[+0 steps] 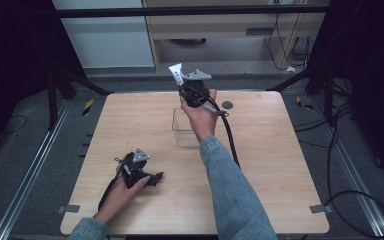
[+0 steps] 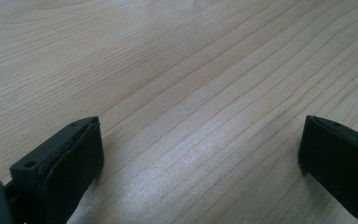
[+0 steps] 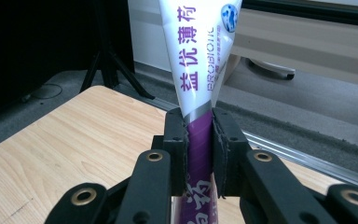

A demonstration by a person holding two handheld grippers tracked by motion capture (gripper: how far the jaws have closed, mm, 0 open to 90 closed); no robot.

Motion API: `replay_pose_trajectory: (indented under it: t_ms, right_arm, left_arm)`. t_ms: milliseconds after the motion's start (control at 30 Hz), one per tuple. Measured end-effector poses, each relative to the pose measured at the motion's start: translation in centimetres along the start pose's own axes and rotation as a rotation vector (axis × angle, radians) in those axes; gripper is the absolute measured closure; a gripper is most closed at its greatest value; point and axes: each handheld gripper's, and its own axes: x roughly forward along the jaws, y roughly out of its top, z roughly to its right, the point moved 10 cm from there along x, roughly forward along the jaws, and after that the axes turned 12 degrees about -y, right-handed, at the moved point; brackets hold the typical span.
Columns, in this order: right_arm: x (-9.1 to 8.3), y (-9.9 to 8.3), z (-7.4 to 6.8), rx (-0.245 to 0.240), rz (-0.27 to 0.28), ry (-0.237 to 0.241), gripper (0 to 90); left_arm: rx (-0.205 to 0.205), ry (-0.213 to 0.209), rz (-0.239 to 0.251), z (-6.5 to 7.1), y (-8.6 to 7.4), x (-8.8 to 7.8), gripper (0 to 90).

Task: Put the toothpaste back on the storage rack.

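Observation:
My right gripper (image 3: 199, 116) is shut on a white and purple toothpaste tube (image 3: 198, 56), whose flat end sticks up past the jaws. In the high view this gripper (image 1: 186, 86) hangs above the far middle of the table with the tube (image 1: 177, 73) pointing up and away. A clear plastic box (image 1: 184, 128) stands on the table just under and in front of that hand. My left gripper (image 1: 156, 178) rests low on the near left of the table, jaws wide apart. In the left gripper view its fingers (image 2: 70, 158) frame bare wood, nothing between them.
The wooden table (image 1: 280, 165) has a small dark round mark (image 1: 227, 105) near its far edge. A black cable (image 1: 230, 137) trails from the right gripper across the table. Dark stands and cables lie on the floor around the table.

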Motion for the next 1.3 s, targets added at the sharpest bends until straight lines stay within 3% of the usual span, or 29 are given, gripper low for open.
replay_pose_trajectory:
  t_ms: [1300]
  right_arm:
    - [-0.3, -3.7, -0.3, -0.007, -0.072, 0.026, 77.8]
  left_arm:
    - [0.0, 0.001, 0.001, 0.0, 0.0, 0.0, 0.0]
